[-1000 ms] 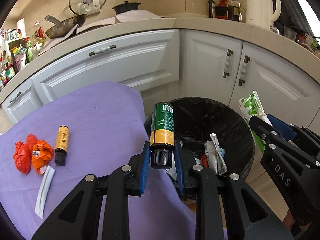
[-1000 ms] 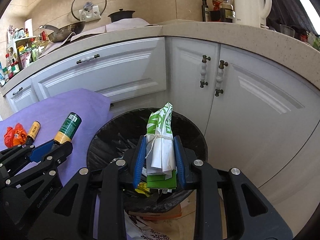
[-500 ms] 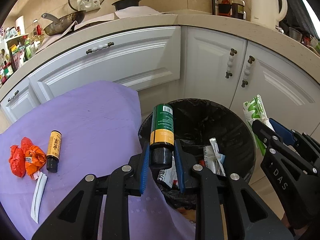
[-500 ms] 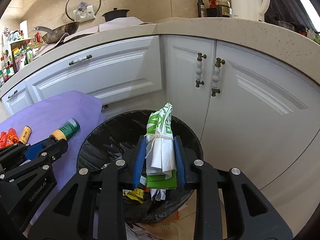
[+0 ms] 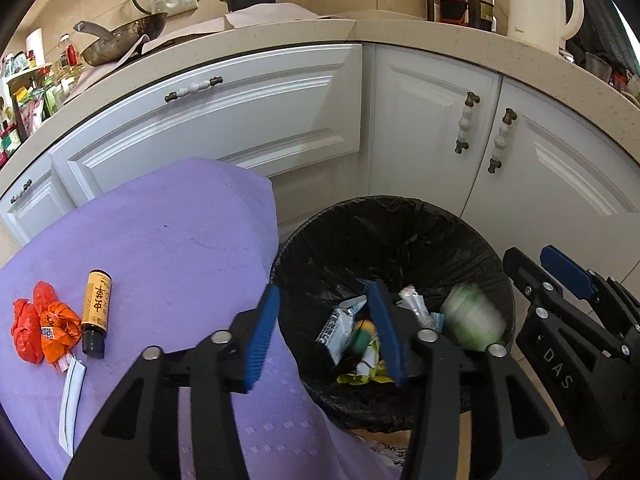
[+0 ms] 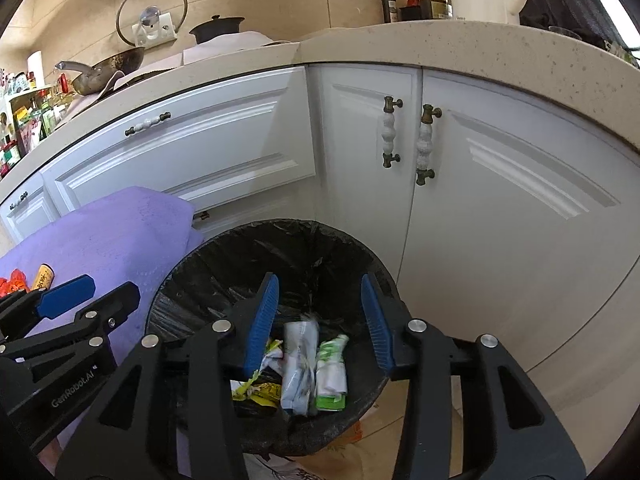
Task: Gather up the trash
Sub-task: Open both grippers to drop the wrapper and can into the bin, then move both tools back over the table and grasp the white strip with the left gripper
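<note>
A black-lined trash bin stands beside the purple-covered table. My left gripper is open and empty over the bin's left rim. My right gripper is open and empty over the bin; it also shows in the left wrist view. The green and white bag is falling, blurred, into the bin among wrappers. The green bottle lies in the bin. On the table lie a small yellow bottle, an orange crumpled wrapper and a white strip.
White cabinet doors with knobbed handles stand right behind the bin. The counter above holds a white kettle, bottles and a wok. The left gripper shows at the lower left of the right wrist view.
Both grippers opened. The green bottle dropped from the left gripper into the bin, and the green and white bag dropped from the right gripper into the bin.
</note>
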`<action>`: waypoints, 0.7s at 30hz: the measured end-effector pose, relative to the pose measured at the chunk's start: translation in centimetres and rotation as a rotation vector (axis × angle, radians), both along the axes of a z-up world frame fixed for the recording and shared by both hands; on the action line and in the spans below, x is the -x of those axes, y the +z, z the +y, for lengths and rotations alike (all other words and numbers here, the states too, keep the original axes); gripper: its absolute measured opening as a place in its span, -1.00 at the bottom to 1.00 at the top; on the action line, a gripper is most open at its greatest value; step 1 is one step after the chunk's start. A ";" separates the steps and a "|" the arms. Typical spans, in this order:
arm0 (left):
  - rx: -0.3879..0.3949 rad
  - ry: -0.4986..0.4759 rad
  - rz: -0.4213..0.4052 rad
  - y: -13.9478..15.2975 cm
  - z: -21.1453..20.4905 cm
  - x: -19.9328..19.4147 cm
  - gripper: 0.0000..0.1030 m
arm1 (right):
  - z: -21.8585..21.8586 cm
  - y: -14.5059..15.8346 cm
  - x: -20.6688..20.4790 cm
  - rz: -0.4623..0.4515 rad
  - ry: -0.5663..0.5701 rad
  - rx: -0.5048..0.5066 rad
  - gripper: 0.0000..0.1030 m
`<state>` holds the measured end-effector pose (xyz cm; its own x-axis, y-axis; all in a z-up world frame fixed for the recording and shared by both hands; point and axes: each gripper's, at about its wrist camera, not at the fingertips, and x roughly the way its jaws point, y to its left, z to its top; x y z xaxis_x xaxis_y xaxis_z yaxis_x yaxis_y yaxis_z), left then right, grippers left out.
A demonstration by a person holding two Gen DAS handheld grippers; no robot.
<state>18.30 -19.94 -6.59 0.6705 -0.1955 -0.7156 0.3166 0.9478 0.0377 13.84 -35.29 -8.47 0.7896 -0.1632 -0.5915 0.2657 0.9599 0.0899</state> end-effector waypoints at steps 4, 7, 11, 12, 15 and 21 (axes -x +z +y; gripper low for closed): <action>0.019 0.011 -0.006 0.3 0.4 0.1 0.12 | 0.5 0.6 0.5 -0.009 0.005 -0.002 -0.18; 0.041 0.020 -0.003 0.7 1.2 0.4 0.17 | 1.2 1.1 0.7 -0.008 0.020 -0.007 -0.18; 0.058 0.036 -0.015 1.7 3.0 1.2 0.27 | 2.8 1.9 0.9 -0.007 0.048 -0.017 -0.17; 0.057 0.042 -0.021 1.8 3.5 1.5 0.29 | 3.3 2.1 1.0 -0.009 0.059 -0.025 -0.17; 0.046 0.072 -0.035 2.3 5.8 2.3 0.34 | 5.7 2.6 1.1 -0.008 0.105 -0.035 -0.17; 0.014 0.163 -0.034 2.3 11.4 3.6 0.34 | 10.6 3.1 0.9 -0.004 0.198 -0.037 -0.17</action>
<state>14.71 -8.55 -4.34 0.7179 -0.0918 -0.6901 0.1576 0.9870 0.0327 12.93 -24.69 -5.39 0.8063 0.0173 -0.5912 0.0714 0.9894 0.1265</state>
